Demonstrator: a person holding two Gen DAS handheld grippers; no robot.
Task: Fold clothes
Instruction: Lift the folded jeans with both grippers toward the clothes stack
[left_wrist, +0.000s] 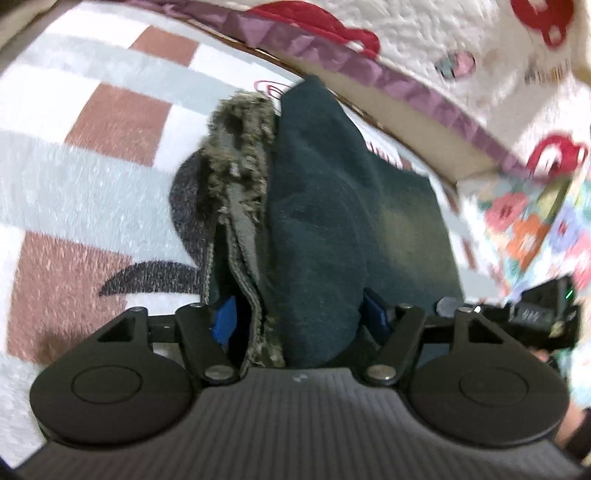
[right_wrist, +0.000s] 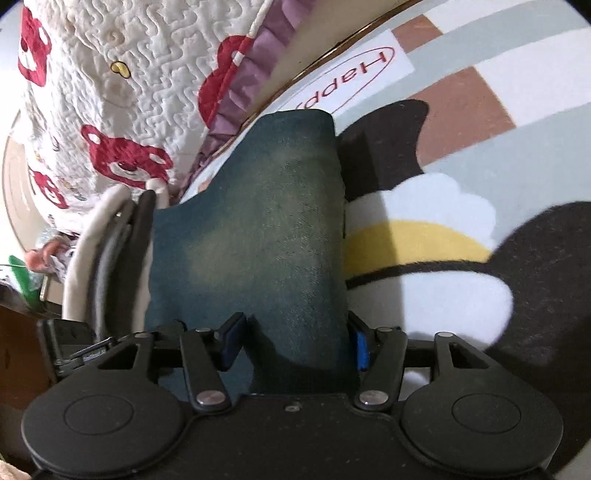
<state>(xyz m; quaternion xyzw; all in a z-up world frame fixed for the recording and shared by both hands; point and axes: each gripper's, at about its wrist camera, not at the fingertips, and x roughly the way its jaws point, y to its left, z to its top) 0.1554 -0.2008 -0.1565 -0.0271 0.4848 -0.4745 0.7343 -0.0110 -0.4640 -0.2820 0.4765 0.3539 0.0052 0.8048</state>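
Both grippers have jeans cloth between spread blue pads: the left gripper (left_wrist: 299, 325) around the frayed hem, the right gripper (right_wrist: 295, 343) around a plain edge; whether either pinches, I cannot tell. The dark jeans (right_wrist: 266, 229) run lengthwise away from the jaws across the patterned rug (left_wrist: 92, 177) toward the quilted bed (right_wrist: 122, 99) beyond.

Even indoor light, no glare; left view blurred, right view mostly sharp.
Left wrist view: motion smear on the quilt (left_wrist: 461, 55) at upper right and the rug (left_wrist: 92, 166) at left. Right wrist view: crisp centre, soft shadow on the rug (right_wrist: 461, 184) right of the jeans (right_wrist: 266, 221). Both show strong fisheye bending and dark corners at the edges.
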